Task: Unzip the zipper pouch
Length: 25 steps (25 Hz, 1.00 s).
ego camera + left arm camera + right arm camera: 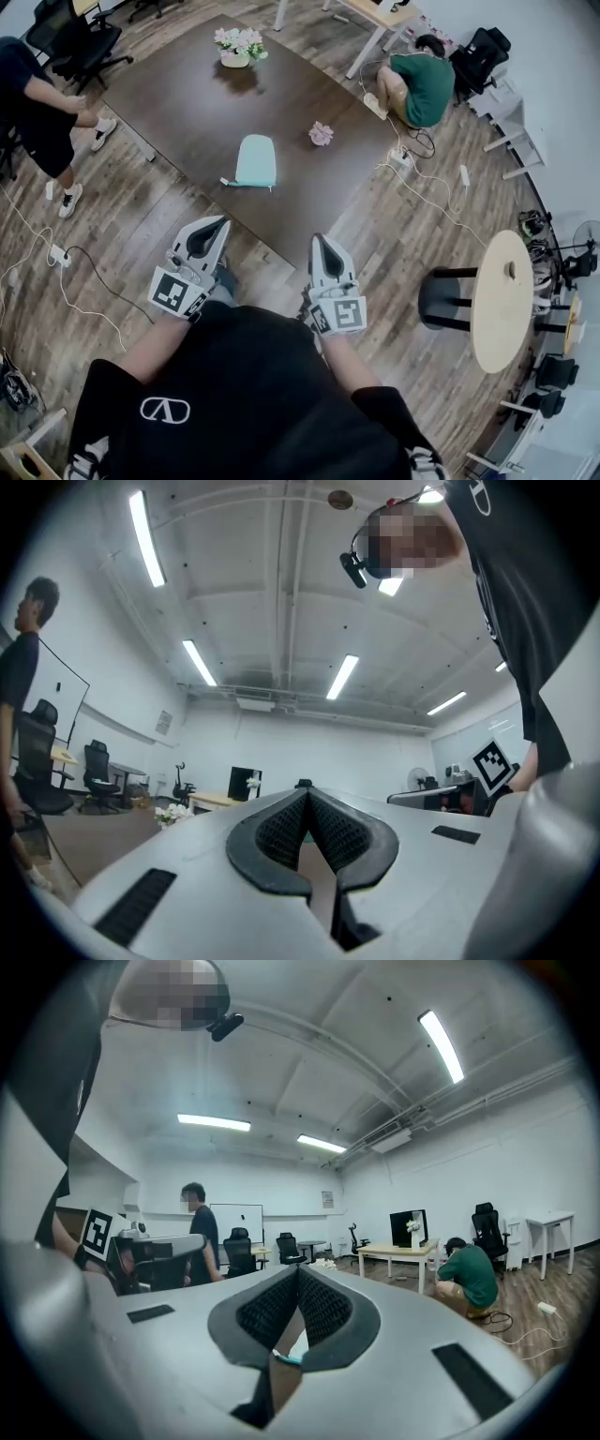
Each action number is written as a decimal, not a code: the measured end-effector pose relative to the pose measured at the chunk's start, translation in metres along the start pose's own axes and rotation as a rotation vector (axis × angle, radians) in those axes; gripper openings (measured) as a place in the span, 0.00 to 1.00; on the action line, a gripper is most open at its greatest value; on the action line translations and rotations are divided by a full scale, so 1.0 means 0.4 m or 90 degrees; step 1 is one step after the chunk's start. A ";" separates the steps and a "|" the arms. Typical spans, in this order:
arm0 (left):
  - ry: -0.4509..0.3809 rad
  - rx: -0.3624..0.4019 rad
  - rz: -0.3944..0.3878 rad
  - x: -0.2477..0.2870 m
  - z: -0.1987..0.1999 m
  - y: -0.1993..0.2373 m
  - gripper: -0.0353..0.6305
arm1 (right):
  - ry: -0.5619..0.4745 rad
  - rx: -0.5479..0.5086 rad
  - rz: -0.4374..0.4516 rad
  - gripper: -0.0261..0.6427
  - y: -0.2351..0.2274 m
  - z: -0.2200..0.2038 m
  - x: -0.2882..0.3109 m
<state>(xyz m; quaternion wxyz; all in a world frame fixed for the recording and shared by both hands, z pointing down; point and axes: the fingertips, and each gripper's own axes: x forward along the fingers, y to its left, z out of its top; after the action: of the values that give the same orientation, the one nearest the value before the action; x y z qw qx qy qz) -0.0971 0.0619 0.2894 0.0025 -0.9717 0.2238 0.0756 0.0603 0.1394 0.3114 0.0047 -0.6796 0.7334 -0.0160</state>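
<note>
I read both claws as pinched fully closed, pads meeting at the tips with nothing between them. The left gripper (221,225) and right gripper (317,240) sit side by side over the floor, just short of the near edge of the dark table (178,103). The zipper pouch (255,160) is teal and lies flat on the table close to that near edge. It is ahead of the two grippers, apart from both. Further back on the table I see a flower pot (236,49) and a small pink item (321,133). A person in green (424,86) crouches on the floor past the table's right end.
</note>
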 end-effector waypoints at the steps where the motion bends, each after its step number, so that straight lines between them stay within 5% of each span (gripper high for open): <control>1: 0.000 -0.002 -0.008 0.022 0.000 0.038 0.06 | 0.001 -0.006 -0.006 0.04 -0.002 0.006 0.042; 14: 0.038 -0.065 -0.097 0.245 -0.102 0.305 0.06 | 0.046 -0.039 -0.053 0.04 -0.074 0.004 0.414; 25: 0.066 -0.072 -0.037 0.302 -0.165 0.300 0.06 | 0.061 -0.033 0.050 0.04 -0.121 -0.050 0.521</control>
<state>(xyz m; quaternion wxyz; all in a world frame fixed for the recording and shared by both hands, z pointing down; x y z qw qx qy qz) -0.0323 -0.1013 0.3403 -0.0614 -0.9790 0.1909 0.0376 0.0922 -0.0717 0.3359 -0.0471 -0.6487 0.7591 -0.0291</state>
